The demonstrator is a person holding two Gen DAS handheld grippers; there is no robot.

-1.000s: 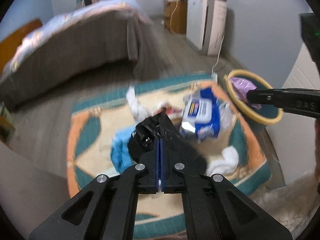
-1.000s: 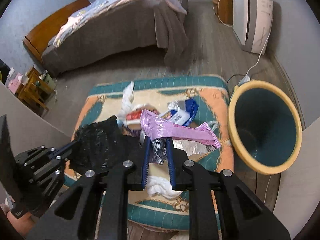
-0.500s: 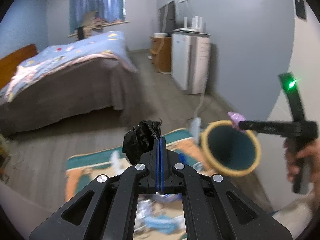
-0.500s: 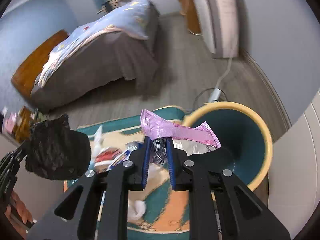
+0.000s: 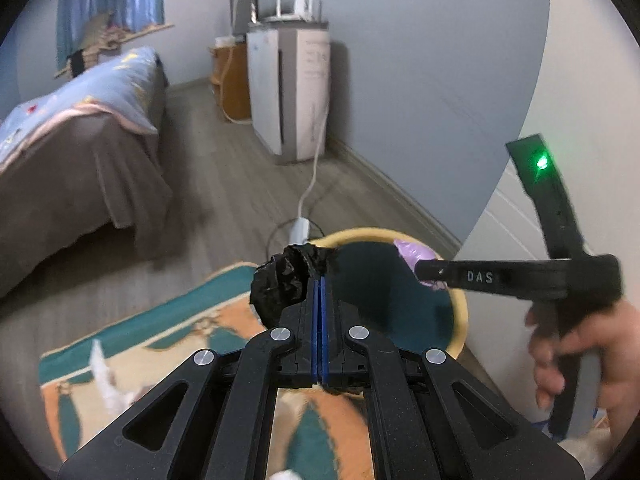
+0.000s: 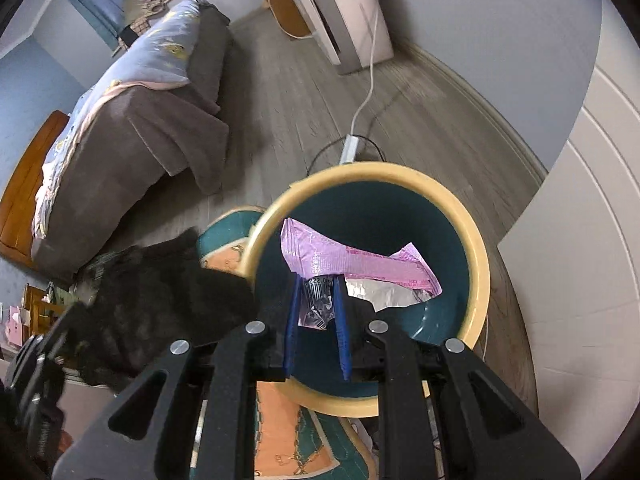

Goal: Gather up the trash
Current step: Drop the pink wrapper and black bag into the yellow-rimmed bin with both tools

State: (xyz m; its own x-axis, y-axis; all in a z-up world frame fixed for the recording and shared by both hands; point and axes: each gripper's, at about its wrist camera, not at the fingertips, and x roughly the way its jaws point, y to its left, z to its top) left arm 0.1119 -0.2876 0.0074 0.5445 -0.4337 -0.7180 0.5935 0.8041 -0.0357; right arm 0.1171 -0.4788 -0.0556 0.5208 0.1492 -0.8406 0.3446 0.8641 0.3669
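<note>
My left gripper (image 5: 320,280) is shut on a crumpled black plastic bag (image 5: 280,284), held at the near left rim of the yellow bin with a teal inside (image 5: 460,308). My right gripper (image 6: 316,280) is shut on a pink foil wrapper (image 6: 352,260), which hangs over the open mouth of the bin (image 6: 480,264). In the left wrist view the right gripper (image 5: 420,272) comes in from the right, held by a hand (image 5: 580,348), with the pink wrapper (image 5: 412,252) at its tip. In the right wrist view the black bag (image 6: 160,280) hangs just left of the bin.
The bin stands on the wood floor at the corner of a teal and orange rug (image 5: 160,332), with white tissue (image 5: 102,372) lying on it. A power strip with cable (image 6: 350,146) lies behind the bin. A bed (image 6: 132,120) is to the left, a white appliance (image 5: 288,92) by the wall, white panelling (image 6: 580,240) to the right.
Both grippers have swung right, from over the rug's litter to the bin. The pink wrapper now hangs over the bin's mouth and the black bag is at its rim.
</note>
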